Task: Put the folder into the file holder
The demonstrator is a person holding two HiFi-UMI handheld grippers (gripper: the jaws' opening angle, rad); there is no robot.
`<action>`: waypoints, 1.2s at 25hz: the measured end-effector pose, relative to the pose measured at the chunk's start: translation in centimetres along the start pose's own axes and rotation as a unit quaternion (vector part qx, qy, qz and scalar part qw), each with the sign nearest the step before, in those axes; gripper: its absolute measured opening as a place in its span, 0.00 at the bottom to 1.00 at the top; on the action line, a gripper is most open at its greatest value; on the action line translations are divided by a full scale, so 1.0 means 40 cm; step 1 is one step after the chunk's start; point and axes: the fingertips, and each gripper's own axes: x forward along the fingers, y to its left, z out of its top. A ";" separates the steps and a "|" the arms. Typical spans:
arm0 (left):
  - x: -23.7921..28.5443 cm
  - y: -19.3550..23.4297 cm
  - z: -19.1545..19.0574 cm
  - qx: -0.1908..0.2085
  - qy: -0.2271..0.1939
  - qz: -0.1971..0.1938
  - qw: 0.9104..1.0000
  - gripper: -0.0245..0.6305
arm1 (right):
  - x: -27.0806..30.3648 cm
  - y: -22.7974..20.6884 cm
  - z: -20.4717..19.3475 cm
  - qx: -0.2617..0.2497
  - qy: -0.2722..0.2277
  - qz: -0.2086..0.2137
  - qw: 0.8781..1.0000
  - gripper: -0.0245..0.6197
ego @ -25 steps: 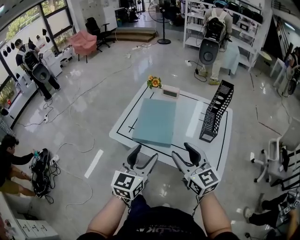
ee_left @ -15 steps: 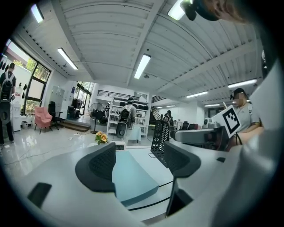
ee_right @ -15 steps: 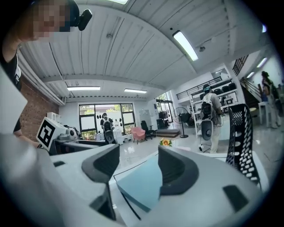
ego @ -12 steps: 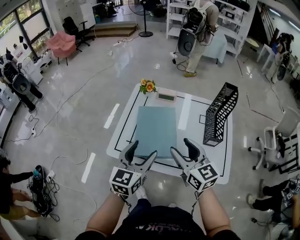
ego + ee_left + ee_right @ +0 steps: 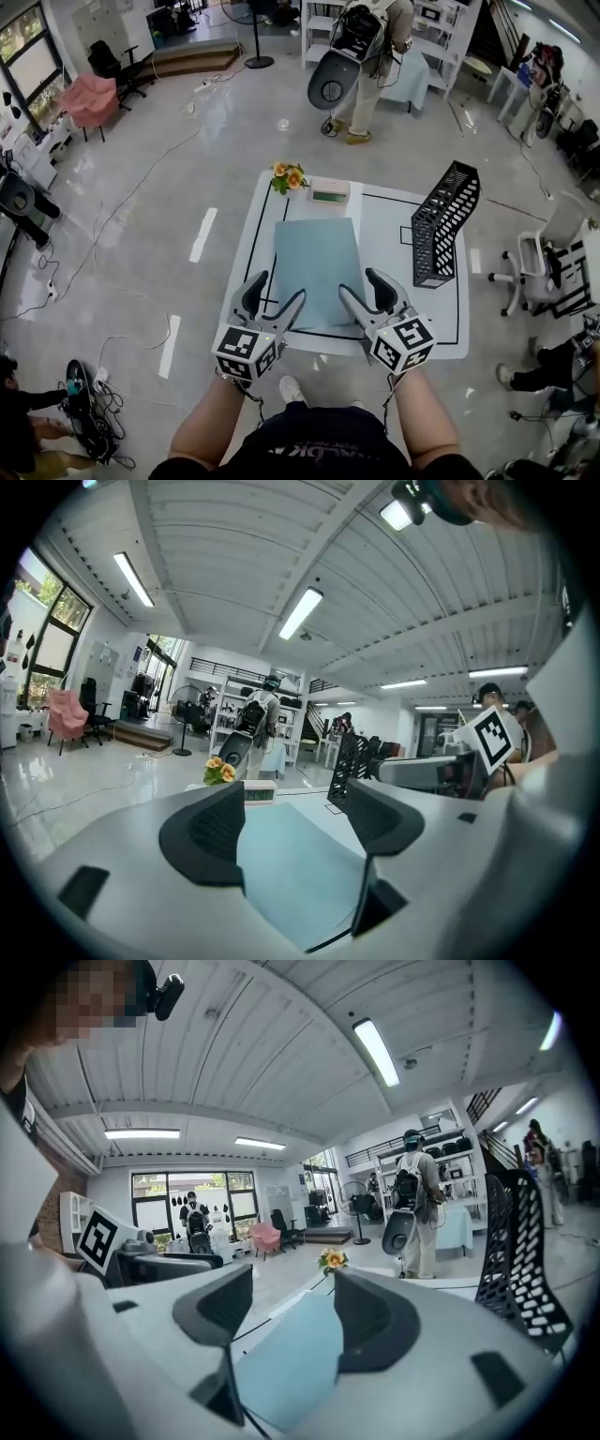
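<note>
A pale teal folder (image 5: 319, 267) lies flat in the middle of the white table (image 5: 384, 239); it also shows in the left gripper view (image 5: 300, 869) and the right gripper view (image 5: 291, 1358). A black mesh file holder (image 5: 442, 225) stands upright on the table's right side (image 5: 520, 1260). My left gripper (image 5: 274, 298) hovers open over the folder's near left corner, nothing between its jaws. My right gripper (image 5: 367, 292) hovers open over the near right corner, also empty. Neither touches the folder.
A small flower pot (image 5: 286, 175) and a white desk clock (image 5: 328, 193) sit at the table's far edge. A person with a backpack (image 5: 361, 37) stands beyond the table by shelves. A white chair (image 5: 553, 267) stands to the right; cables run across the floor on the left.
Both grippers have come forward from in front of the table until they hang over the folder's near edge. The jaws of both stand slightly wider than a second ago.
</note>
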 end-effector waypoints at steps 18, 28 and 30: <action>0.065 0.126 -0.049 -0.014 0.035 -0.007 0.999 0.55 | 0.111 -0.034 -0.036 0.019 0.033 -0.026 0.999 0.44; 0.196 0.184 -0.132 -0.044 0.086 0.031 0.995 0.56 | 0.207 -0.198 -0.122 0.062 0.085 -0.010 0.994 0.49; 0.219 0.200 -0.151 -0.052 0.094 0.040 0.993 0.56 | 0.231 -0.225 -0.152 0.077 0.100 -0.005 0.992 0.50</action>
